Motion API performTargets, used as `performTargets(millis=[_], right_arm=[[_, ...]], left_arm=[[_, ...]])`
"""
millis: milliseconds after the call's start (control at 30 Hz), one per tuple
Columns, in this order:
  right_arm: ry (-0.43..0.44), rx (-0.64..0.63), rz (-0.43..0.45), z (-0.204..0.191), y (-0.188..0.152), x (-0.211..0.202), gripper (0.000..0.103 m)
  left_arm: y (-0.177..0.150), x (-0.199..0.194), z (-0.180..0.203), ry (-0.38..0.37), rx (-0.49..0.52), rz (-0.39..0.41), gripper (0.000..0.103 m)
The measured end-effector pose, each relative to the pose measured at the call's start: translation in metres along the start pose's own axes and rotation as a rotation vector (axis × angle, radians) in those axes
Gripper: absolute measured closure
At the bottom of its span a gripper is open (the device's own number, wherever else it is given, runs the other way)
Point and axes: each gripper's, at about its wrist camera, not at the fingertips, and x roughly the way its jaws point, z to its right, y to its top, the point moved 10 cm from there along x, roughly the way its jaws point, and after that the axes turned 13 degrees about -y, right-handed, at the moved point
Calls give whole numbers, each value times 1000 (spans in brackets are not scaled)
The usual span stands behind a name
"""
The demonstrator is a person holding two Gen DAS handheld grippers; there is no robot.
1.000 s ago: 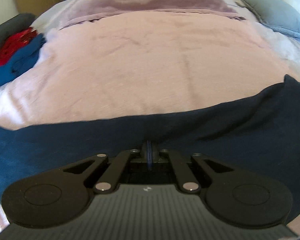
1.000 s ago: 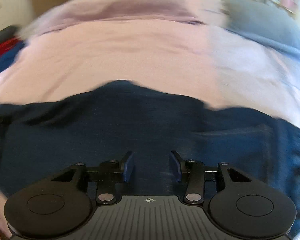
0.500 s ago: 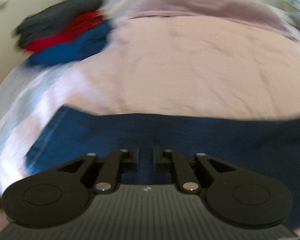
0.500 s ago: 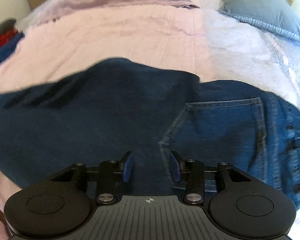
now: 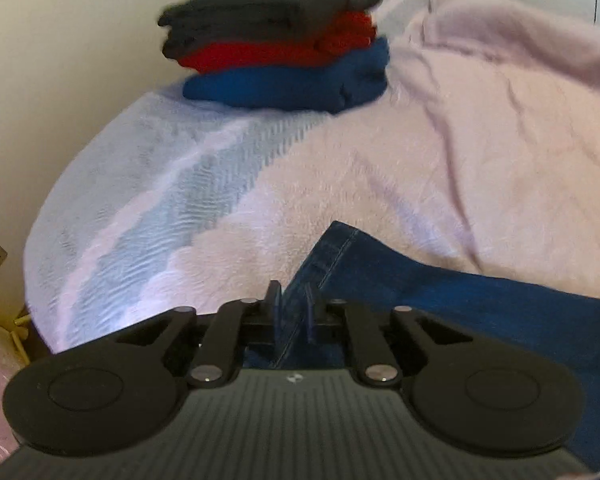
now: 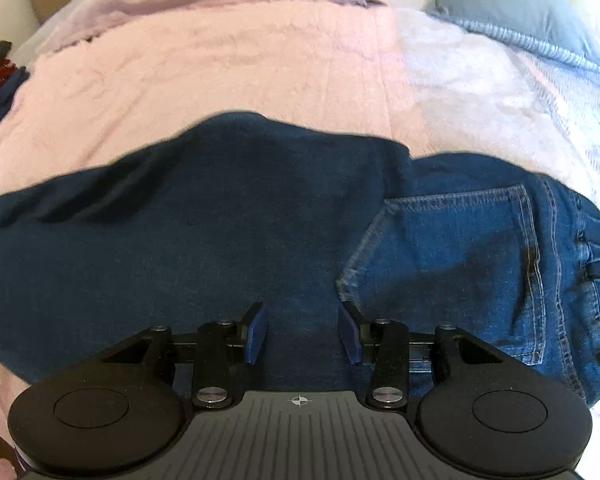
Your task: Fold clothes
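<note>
Denim fills the lower half of both views: a pair of dark blue jeans (image 6: 228, 240) lies across the near edge of the bed (image 6: 236, 64), back pocket (image 6: 452, 240) facing up at the right of the right wrist view. In the left wrist view the left tongs (image 5: 291, 312) are nearly together, clamped on a stitched edge of the jeans near the hem (image 5: 336, 252) at lower centre. The right tongs (image 6: 302, 332) stand apart over the cloth at lower centre, gripping nothing.

By my reading, the step in hand is one fold of the jeans, with the leg end held on the left and the seat lying flat on the right. How many layers already lie under the dark panel I cannot tell. A further fold would call for carrying the held end across toward the pocket side while the rest stays flat.

Bedding is a pink fleecy blanket over a pale patterned cover (image 5: 172, 184), soft and creased. A stack of folded clothes (image 5: 276, 44), grey on red on blue, sits at the upper centre of the left view beside a cream wall (image 5: 60, 60). A grey pillow (image 6: 512, 8) lies upper right in the right view.
</note>
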Motion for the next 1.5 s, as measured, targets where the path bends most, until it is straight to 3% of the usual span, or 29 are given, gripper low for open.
performTargets(millis=[67, 167, 233, 300, 400, 633, 767, 900, 967, 1100, 1233, 1500], right_arm=[[26, 5, 8, -9, -4, -7, 60], [10, -31, -34, -18, -15, -4, 60], [-55, -63, -120, -8, -27, 7, 60], [-52, -48, -133, 3, -21, -2, 60], [29, -58, -99, 18, 1, -23, 60], [210, -357, -18, 36, 31, -44, 60], [338, -539, 46, 59, 35, -45, 60], [449, -700, 125, 112, 36, -68, 60], [486, -710, 145, 148, 42, -88, 60], [569, -582, 132, 216, 67, -112, 60], [633, -534, 87, 246, 81, -124, 60], [692, -788, 109, 257, 76, -153, 57]], left_arm=[[-2, -15, -10, 13, -42, 6, 91], [-33, -5, 11, -8, -14, -111, 89], [-52, 4, 3, 63, -93, -195, 90], [-43, -9, 6, 88, -159, -185, 89], [-23, -38, 27, 112, -186, -163, 89], [-9, -95, 148, 80, -285, -163, 89], [-29, -153, 232, 143, -435, -161, 89], [-48, -228, 326, 209, -563, -144, 88], [-51, -259, 376, 207, -585, -154, 86], [-36, -312, 456, 214, -564, -106, 80], [-20, -347, 496, 254, -574, -25, 78], [-21, -388, 554, 323, -626, 26, 75]])
